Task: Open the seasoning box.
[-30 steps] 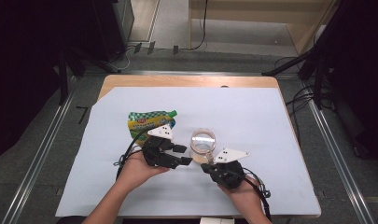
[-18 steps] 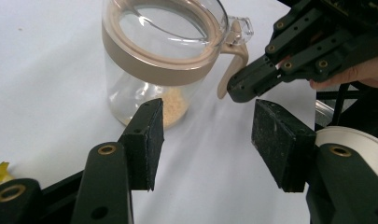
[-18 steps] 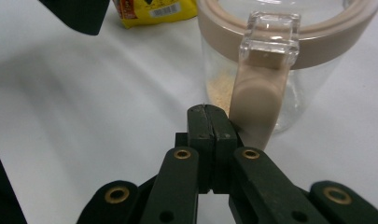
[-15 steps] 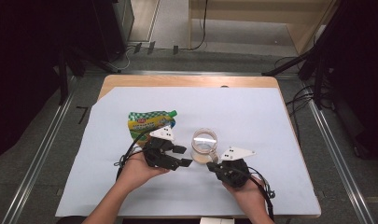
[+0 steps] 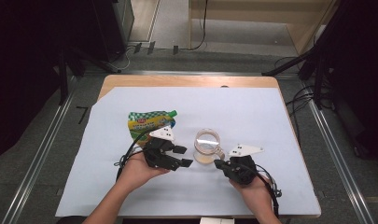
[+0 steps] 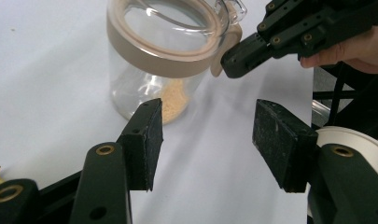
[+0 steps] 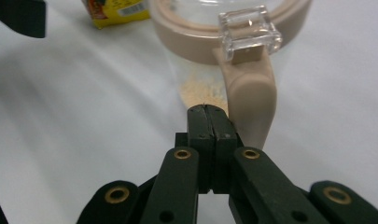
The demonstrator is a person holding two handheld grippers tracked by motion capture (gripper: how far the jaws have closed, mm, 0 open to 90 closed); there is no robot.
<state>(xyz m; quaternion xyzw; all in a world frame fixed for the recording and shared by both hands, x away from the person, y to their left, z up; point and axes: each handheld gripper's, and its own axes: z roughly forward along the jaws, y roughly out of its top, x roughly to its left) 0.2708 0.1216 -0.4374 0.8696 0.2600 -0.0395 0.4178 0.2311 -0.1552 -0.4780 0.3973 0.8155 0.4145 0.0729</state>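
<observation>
A clear glass jar [image 5: 207, 145] with a beige lid ring stands on the white sheet between my two grippers; a little tan powder lies at its bottom. My left gripper [image 5: 183, 156] is just left of it, open, and its pads [image 6: 147, 140] have only bare sheet between them, short of the jar [image 6: 154, 60]. My right gripper [image 5: 218, 164] is shut on nothing. Its tip [image 7: 207, 111] rests close against the jar's beige latch [image 7: 249, 93], under the clear clasp [image 7: 247, 30]. The left gripper view has that right gripper [image 6: 231, 60] at the latch too.
A green and yellow spouted pouch [image 5: 149, 122] lies flat behind my left hand, and its corner [image 7: 114, 11] appears in the right gripper view. A white paper cup [image 6: 350, 140] sits beside my left gripper's right jaw. The white sheet [image 5: 252, 112] covers most of the wooden table.
My right hand has slid a little to the right, its gripper staying shut at the jar's latch. The left hand has kept still.
</observation>
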